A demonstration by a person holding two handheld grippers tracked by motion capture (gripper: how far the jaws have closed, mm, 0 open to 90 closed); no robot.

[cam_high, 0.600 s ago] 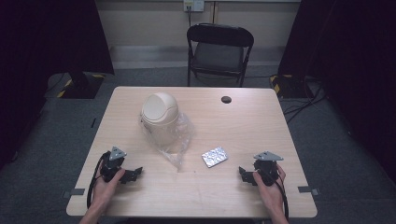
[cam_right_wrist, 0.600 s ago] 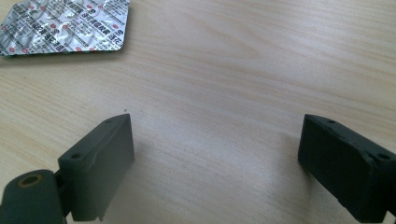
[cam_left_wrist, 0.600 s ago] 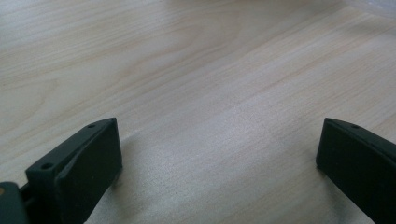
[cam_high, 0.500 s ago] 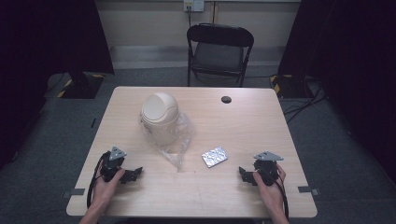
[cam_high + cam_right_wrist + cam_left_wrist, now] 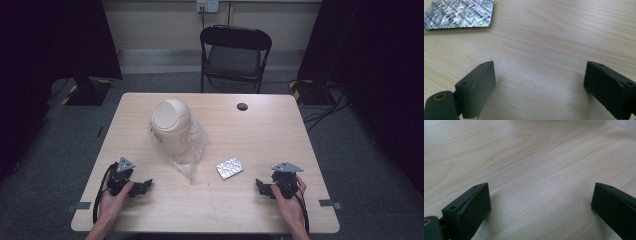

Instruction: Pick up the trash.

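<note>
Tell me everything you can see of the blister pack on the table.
The blister pack is a flat, silvery foil sheet, roughly rectangular, lying on the wooden table at a slant to its edges. In the right gripper view its crinkled foil shows rows of small red printing and a thin green edge underneath. It lies apart from the clear plastic bag to its left. Nothing touches it; the right gripper rests short of it, jaws wide apart with bare table between them.
</note>
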